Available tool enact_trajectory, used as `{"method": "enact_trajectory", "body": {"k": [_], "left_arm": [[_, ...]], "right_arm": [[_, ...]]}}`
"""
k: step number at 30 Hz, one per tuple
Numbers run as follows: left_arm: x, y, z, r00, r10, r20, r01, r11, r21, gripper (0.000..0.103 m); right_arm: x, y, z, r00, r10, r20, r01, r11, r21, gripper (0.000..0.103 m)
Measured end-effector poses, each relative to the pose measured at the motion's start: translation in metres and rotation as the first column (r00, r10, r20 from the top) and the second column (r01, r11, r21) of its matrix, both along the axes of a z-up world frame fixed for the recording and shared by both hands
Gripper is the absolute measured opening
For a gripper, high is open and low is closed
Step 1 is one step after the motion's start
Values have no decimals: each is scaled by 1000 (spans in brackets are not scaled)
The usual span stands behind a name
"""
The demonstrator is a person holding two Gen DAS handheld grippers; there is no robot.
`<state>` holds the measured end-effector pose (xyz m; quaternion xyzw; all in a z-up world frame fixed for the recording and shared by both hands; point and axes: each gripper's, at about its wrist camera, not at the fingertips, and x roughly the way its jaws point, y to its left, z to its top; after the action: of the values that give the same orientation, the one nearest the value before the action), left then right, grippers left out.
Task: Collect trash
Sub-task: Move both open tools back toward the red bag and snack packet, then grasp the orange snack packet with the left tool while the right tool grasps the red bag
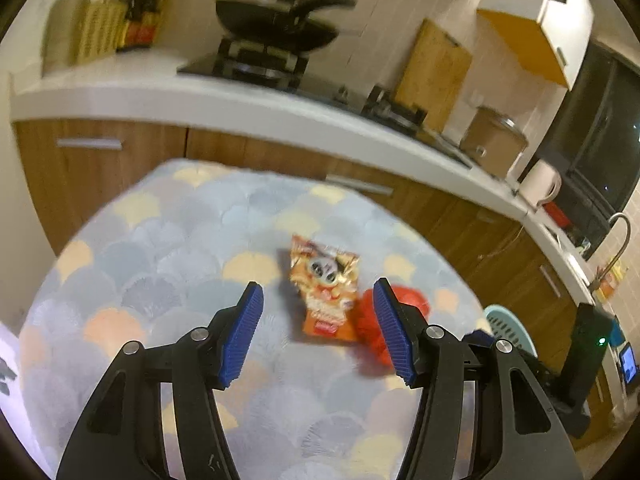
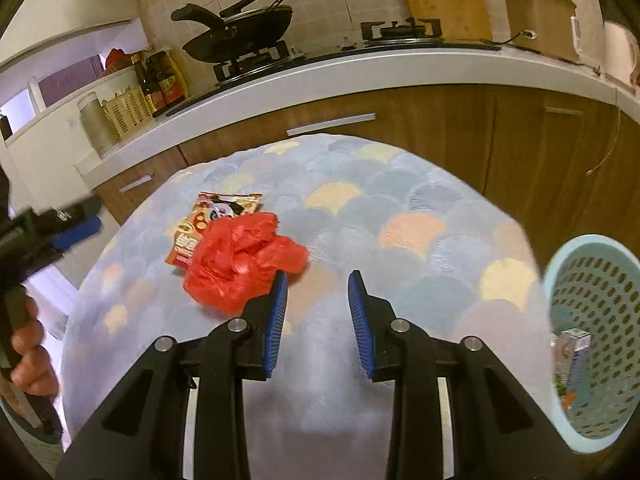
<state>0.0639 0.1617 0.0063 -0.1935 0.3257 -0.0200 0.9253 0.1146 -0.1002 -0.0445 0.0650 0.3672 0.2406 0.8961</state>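
Note:
An orange snack packet [image 1: 326,288] with a panda face lies flat on the table's pastel scalloped cloth [image 1: 160,280]. My left gripper [image 1: 318,286] hovers over it, open, its blue pads either side of the packet and clear of it. A crumpled red plastic bag [image 1: 370,332] lies beside the packet, partly hidden by the right-hand finger. In the right wrist view the red bag [image 2: 236,264] overlaps the packet [image 2: 208,216]. My right gripper [image 2: 318,276] is open and empty, just right of the bag. The left gripper [image 2: 76,228] and the hand holding it show at the left edge.
A light blue perforated basket [image 2: 592,340] stands at the table's right edge with a small carton [image 2: 572,356] inside; its rim [image 1: 508,326] also shows in the left wrist view. Behind the table runs a white counter [image 2: 360,72] with a wok [image 2: 236,36], a pot and wooden cabinets.

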Motion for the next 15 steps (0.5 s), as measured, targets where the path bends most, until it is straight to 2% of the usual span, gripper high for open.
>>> {"method": "enact_trajectory", "body": {"k": [3, 6, 10, 13, 15], "left_arm": [[18, -4, -15, 998, -40, -48, 39, 999, -6, 56], [34, -14, -30, 995, -57, -83, 60, 998, 25, 56], [48, -20, -44, 996, 30, -80, -18, 991, 135, 55], [60, -12, -58, 990, -22, -139, 24, 1000, 12, 55], [66, -14, -63, 985, -52, -164, 50, 999, -20, 55]], "right_arm": [[4, 7, -9, 1000, -3, -12, 2, 1000, -20, 29], [4, 4, -7, 1000, -1, 7, 2, 1000, -8, 29], [7, 1, -6, 1000, 0, -28, 1, 999, 35, 29], [4, 11, 2, 1000, 10, 14, -9, 1000, -11, 29], [3, 20, 4, 999, 17, 40, -15, 999, -49, 29]]}}
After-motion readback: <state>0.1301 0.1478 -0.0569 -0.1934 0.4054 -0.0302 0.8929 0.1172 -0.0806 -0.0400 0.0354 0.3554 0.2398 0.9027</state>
